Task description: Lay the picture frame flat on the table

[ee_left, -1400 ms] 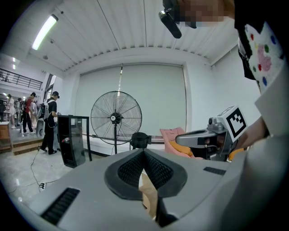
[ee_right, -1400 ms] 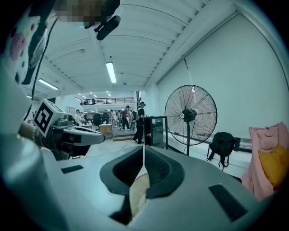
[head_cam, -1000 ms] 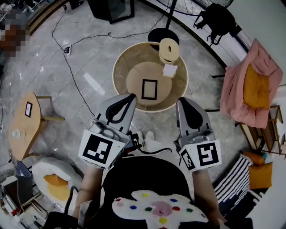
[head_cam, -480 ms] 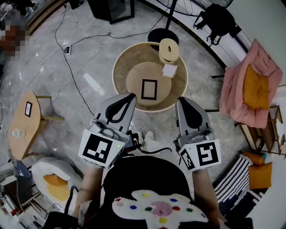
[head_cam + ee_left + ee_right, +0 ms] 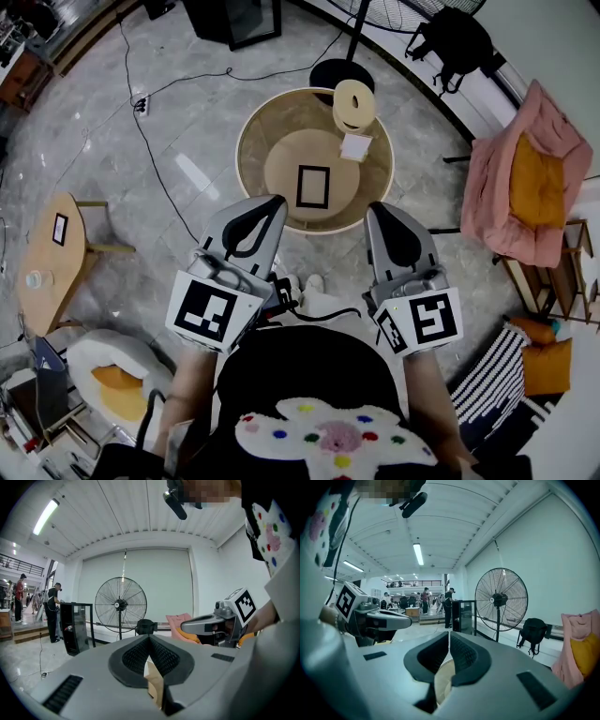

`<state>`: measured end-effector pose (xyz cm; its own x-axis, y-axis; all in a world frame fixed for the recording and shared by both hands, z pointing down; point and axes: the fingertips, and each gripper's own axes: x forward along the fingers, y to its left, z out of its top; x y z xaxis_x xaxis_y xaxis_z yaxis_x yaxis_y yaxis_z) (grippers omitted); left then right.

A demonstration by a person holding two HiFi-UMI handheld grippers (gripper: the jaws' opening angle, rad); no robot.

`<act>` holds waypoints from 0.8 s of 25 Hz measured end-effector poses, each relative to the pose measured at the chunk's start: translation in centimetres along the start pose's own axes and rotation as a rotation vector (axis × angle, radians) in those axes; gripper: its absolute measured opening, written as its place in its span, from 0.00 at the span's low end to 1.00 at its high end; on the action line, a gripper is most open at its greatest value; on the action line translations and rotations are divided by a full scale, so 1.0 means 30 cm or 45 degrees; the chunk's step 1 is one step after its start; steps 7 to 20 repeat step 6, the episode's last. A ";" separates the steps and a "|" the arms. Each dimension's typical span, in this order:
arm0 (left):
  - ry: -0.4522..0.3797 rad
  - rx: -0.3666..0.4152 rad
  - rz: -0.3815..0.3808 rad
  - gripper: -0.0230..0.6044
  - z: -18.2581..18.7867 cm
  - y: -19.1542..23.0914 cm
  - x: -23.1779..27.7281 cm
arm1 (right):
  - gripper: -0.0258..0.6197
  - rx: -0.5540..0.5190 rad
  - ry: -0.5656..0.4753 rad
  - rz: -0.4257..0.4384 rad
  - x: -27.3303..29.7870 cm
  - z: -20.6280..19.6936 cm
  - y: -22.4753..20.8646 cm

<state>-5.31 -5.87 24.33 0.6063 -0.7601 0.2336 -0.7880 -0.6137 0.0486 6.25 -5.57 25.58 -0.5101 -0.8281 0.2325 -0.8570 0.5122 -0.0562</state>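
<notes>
A black picture frame looks to be lying flat near the middle of the round tan table. Behind it on the table are a cream roll and a white card. My left gripper and right gripper hover side by side at the table's near rim, close to the person's body, short of the frame. Both are shut with nothing between the jaws. The left gripper view shows its jaws meeting, and the right gripper view shows the same. Neither of these views shows the frame.
A standing fan's base and a black backpack are beyond the table. A pink armchair with an orange cushion stands at the right. At the left is a small wooden side table. A cable runs across the floor.
</notes>
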 end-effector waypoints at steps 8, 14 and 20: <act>0.001 -0.005 0.004 0.06 -0.002 0.008 -0.002 | 0.10 0.001 0.014 0.012 0.008 -0.007 0.009; 0.001 -0.005 0.004 0.06 -0.002 0.008 -0.002 | 0.10 0.001 0.014 0.012 0.008 -0.007 0.009; 0.001 -0.005 0.004 0.06 -0.002 0.008 -0.002 | 0.10 0.001 0.014 0.012 0.008 -0.007 0.009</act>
